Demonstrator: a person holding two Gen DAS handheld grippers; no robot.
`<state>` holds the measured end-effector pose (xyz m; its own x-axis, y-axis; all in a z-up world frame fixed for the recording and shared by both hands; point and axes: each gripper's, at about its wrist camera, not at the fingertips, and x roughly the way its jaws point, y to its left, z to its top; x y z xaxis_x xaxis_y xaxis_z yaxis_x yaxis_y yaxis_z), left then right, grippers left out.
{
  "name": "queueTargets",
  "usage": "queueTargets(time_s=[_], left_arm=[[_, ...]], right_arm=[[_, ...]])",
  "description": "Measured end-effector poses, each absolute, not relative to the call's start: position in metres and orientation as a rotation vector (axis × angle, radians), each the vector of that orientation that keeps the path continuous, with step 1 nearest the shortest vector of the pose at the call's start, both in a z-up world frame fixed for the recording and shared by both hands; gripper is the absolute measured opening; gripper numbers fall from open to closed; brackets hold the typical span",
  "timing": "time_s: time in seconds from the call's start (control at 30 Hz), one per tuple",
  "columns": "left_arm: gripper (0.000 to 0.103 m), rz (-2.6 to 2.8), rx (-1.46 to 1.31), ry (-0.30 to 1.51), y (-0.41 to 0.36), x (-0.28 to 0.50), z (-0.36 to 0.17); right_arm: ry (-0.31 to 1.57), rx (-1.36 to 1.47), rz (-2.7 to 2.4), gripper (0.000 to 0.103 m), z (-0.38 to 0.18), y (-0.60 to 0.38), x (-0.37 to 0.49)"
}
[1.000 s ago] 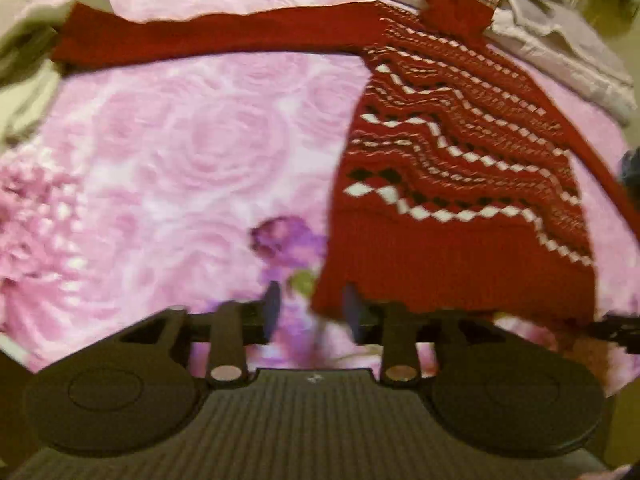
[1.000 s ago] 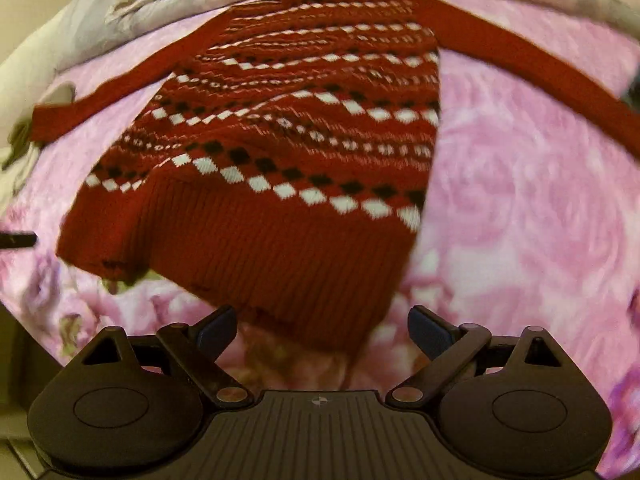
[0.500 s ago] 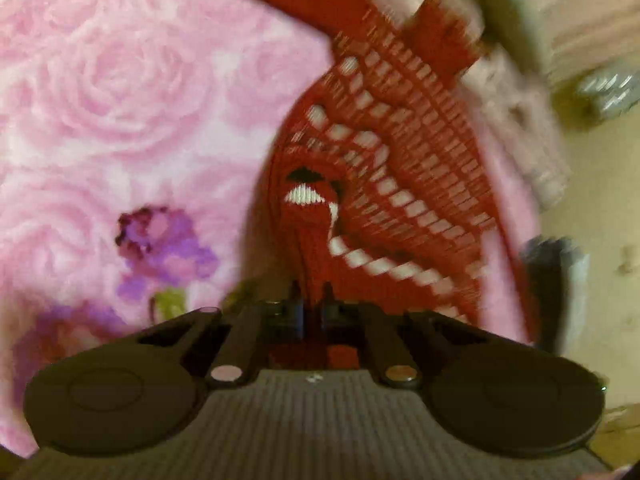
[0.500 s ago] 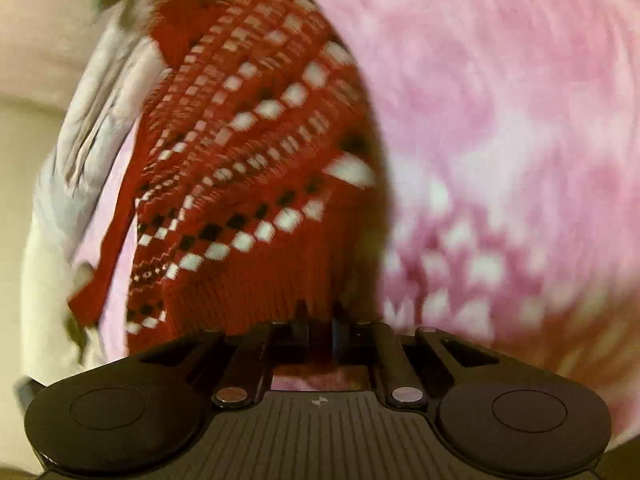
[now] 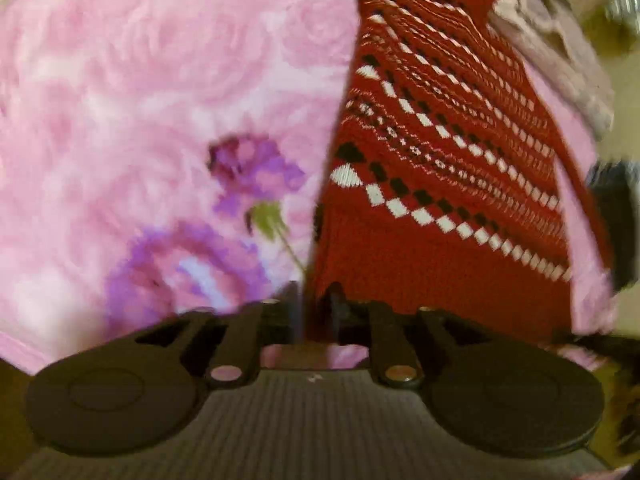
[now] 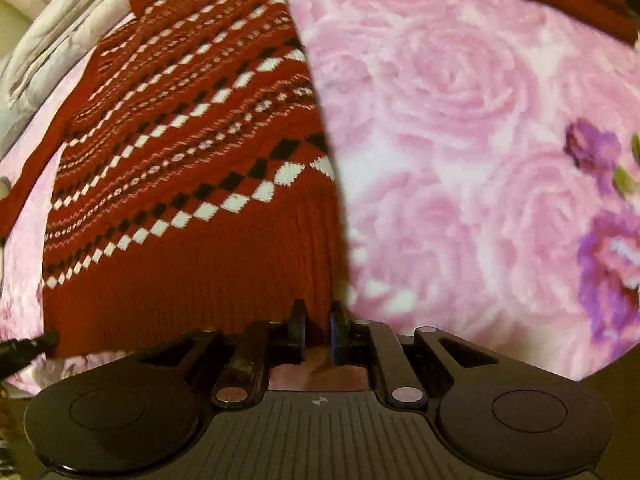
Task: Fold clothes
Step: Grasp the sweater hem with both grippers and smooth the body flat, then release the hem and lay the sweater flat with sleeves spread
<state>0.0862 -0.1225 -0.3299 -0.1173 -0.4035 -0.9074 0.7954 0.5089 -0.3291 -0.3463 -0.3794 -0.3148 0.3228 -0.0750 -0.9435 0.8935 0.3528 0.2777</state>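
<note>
A red knit sweater point(image 5: 440, 160) with white and black diamond bands lies spread on a pink rose-print bedspread point(image 5: 140, 100). In the left wrist view my left gripper point(image 5: 316, 308) sits at the hem's left corner. Its jaws are opening, with the red hem edge in the narrow gap between them. In the right wrist view the sweater point(image 6: 180, 160) fills the left half. There my right gripper point(image 6: 318, 320) is at the hem's right corner, jaws also opening, ribbed hem between the pads. One sleeve runs along the top of each view.
A pale grey quilt point(image 6: 60, 40) is bunched along the far edge of the bed beyond the sweater's collar. Purple flowers point(image 5: 256, 168) are printed on the bedspread point(image 6: 460, 160). A dark shape point(image 5: 612, 220) shows at the right edge of the left wrist view.
Both grippers closed on the hem corners and bunched the sweater half a second ago. Now the jaws stand slightly apart and the sweater lies flatter and stretched out.
</note>
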Motion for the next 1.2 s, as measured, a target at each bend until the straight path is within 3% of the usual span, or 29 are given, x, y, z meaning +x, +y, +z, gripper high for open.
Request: queueTargets(time_s=[0.03,0.07,0.1,0.27,0.33,0.57,0.9,0.97,1.0,1.03,1.2], left_arm=[[0.022,-1.062,0.443,1.264,-0.125,0.083,-0.320],[0.023,-1.069,0.484,1.205,-0.127,0.081,-0.310],[0.024,-1.080,0.496,1.164,-0.129,0.079,-0.303],[0.024,-1.137,0.459,1.072,-0.161,0.059,-0.303],[0.024,-1.147,0.496,1.064,-0.174,0.046,-0.317],[0.024,-1.082,0.566,1.116,-0.139,0.017,-0.337],[0.025,-0.908,0.613,1.369,-0.111,0.022,-0.307],[0.028,-0.881,0.626,1.371,-0.117,0.031,-0.287],[0.029,-0.876,0.634,1.359,-0.122,0.037,-0.276],[0.031,-0.872,0.638,1.337,-0.126,0.042,-0.264],[0.041,-0.883,0.619,1.222,-0.147,0.066,-0.197]], right_arm=[[1.048,0.971,-0.814,0.053,-0.310,-0.380,-0.346],[1.030,0.924,-0.839,0.065,-0.303,-0.378,-0.347],[1.011,0.877,-0.862,0.070,-0.296,-0.375,-0.349],[0.907,0.696,-0.876,0.068,-0.276,-0.382,-0.330],[0.905,0.619,-0.839,0.049,-0.284,-0.380,-0.312],[1.086,0.485,-0.753,0.049,-0.322,-0.336,-0.315],[1.276,0.765,-0.866,0.050,-0.309,-0.331,-0.345],[1.249,0.834,-0.896,0.059,-0.293,-0.335,-0.343],[1.240,0.857,-0.913,0.082,-0.285,-0.336,-0.339],[1.222,0.866,-0.928,0.090,-0.275,-0.337,-0.334],[1.109,0.866,-0.943,0.090,-0.216,-0.331,-0.294]])
